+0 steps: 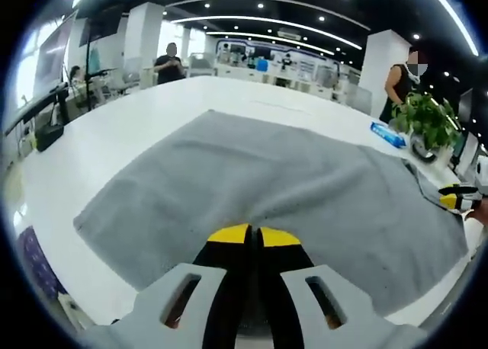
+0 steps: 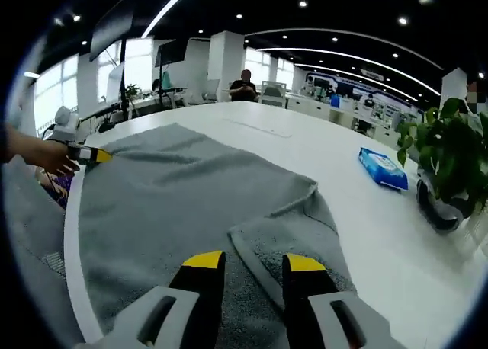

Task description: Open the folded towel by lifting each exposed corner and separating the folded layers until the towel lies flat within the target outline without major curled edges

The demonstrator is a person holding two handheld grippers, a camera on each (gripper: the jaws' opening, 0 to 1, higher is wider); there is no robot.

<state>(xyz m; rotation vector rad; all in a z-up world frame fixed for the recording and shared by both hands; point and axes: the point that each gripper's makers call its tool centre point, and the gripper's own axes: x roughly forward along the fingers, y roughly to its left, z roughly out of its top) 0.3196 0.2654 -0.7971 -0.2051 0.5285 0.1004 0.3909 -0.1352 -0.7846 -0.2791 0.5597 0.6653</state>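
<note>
- the grey terry-cloth towel [image 1: 259, 189] lies spread over most of the near part of the white round-edged table [image 1: 137, 128], one long side running along the table's near edge.
- left gripper [image 1: 254, 235], grey-bodied with yellow-tipped black jaws: the jaws stand pressed together at the towel's near edge; whether cloth is pinched between them cannot be told.
- right gripper [image 2: 249, 262], of the same make: its jaws stand apart with a clear gap, poised just over a folded-back flap [image 2: 286, 246] of the towel [image 2: 175, 189], gripping nothing.
- in the right gripper view, a person's hand [image 2: 52, 157] holds the other gripper at the towel's far-left corner, near the table's rim [image 2: 72, 235].
- progress, as a judgement: the main layers look already separated and most of the cloth lies flat; one corner is still doubled over under the right gripper, and soft wrinkles cross the middle.
- left to do: lift and lay out that flap, then smooth the edges; no target outline can be made out.
- bystander items: a blue wipes packet [image 2: 383, 168] and a green potted plant [image 2: 450, 162] near the table's far-right edge.
</note>
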